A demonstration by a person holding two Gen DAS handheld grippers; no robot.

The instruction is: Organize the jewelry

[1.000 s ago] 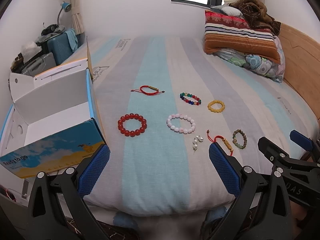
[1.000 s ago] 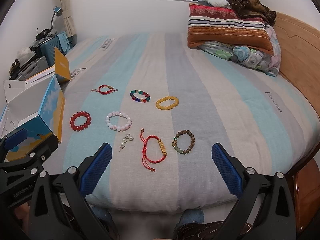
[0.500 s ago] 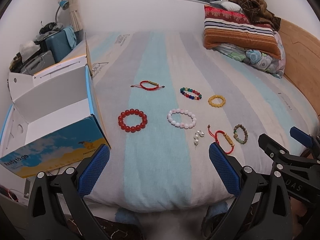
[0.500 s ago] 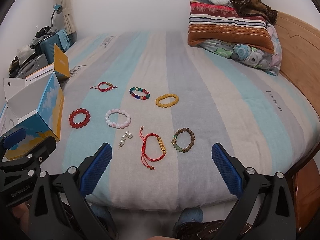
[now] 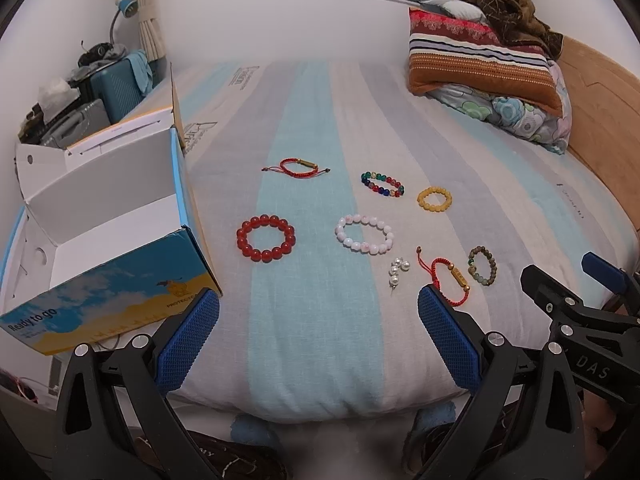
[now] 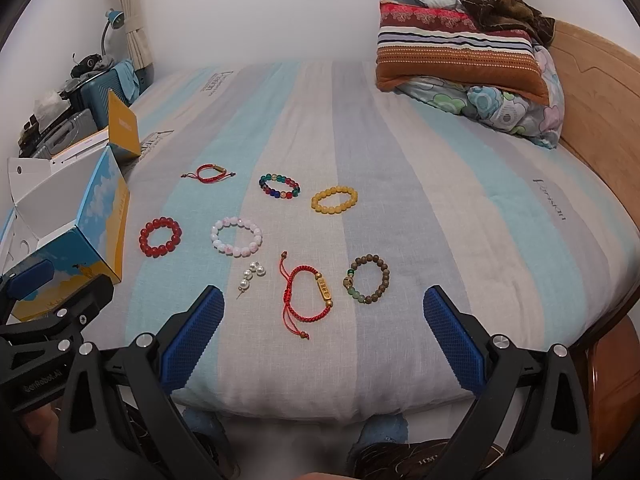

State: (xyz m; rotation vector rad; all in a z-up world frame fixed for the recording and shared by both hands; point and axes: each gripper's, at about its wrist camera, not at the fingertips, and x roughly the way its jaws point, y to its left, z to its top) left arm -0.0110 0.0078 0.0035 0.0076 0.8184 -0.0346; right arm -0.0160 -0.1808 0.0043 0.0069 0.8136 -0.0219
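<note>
Bare striped bed [image 6: 460, 240] lies open at 1 to 3 o'clock of the jewelry, up to the pillows [image 6: 460, 56] at 1 o'clock. At 9 o'clock the open box [image 5: 120, 248] walls off the red bead bracelet [image 5: 266, 239], with seemingly only a narrow gap between them.

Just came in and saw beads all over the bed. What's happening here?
A person holds the left tongs and the right tongs, both open and empty, above the near edge of the striped bed. Seven bracelets lie apart on it, among them a red bead bracelet and a pink-white bead bracelet, plus small pearl earrings. The open blue cardboard box at the left shows nothing inside. No piece is picked up yet.
</note>
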